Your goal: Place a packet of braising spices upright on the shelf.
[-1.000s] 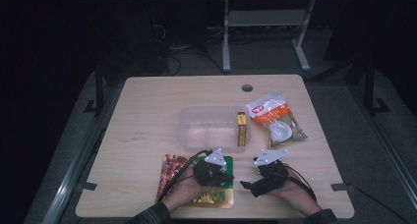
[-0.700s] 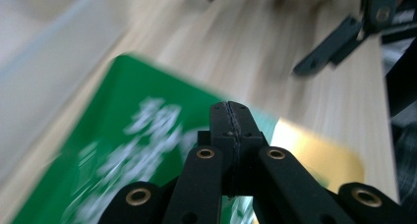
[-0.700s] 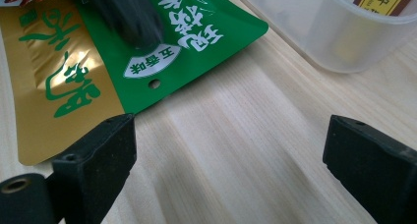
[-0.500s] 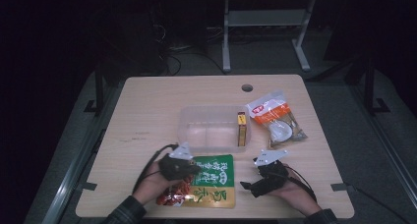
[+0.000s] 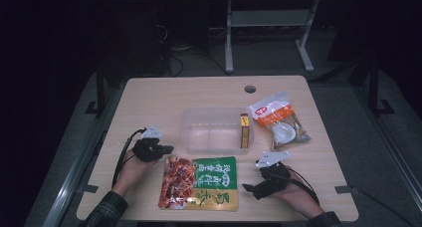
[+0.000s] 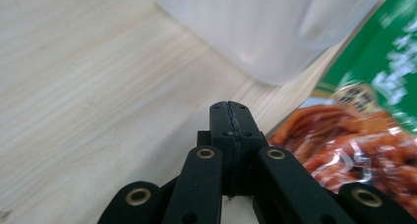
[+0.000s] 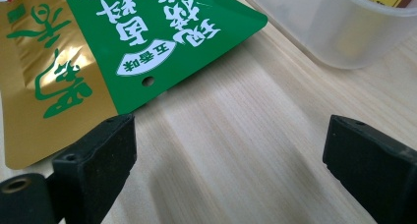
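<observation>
Left gripper (image 5: 166, 150) has its jaws pressed together on nothing, hovering at the top-left corner of the green snack pouch (image 5: 199, 183), beside the clear plastic tub (image 5: 216, 131). Right gripper (image 5: 249, 188) sits with jaws spread wide, nothing between them, just right of the pouch. The pouch lies flat on the desk (image 5: 149, 100) at the front edge, in front of the tub.

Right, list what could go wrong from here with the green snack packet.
1. The left gripper has its jaws shut beside the green snack packet; it may nudge the packet rather than grasp it.
2. The flat packet may slip from the right gripper, whose jaws stand open over bare table.
3. The clear tub lies close and could be knocked.
</observation>
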Tool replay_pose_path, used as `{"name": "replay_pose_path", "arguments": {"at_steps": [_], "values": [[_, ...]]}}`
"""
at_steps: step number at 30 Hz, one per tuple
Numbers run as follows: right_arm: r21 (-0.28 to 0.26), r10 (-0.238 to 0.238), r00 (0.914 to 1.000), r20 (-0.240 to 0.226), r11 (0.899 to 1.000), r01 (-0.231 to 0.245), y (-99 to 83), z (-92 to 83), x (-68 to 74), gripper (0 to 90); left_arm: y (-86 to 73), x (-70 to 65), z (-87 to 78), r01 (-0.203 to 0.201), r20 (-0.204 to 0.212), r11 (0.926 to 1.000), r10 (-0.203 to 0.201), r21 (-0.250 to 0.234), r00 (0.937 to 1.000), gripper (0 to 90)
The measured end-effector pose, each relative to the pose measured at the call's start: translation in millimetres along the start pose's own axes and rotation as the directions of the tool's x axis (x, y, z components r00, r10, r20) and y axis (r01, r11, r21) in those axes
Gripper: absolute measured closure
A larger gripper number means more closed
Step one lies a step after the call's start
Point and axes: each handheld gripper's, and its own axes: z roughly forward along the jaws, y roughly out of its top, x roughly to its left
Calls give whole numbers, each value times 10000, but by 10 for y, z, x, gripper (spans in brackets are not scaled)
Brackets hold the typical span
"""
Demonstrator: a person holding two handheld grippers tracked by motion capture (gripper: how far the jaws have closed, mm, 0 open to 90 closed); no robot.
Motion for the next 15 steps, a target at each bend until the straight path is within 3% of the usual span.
{"name": "replay_pose_path", "arguments": {"at_steps": [9,15], "values": [[-32,-8,10000,-24,10000,8,-2,-5,-2,56,-27,-11,-20,-79,101,9989,74,466,9999,900],[-26,6,10000,-3,10000,-6,0,-3,-4,55,-79,-25,-52,-97,580,9978,59,661,9983,900]]}}
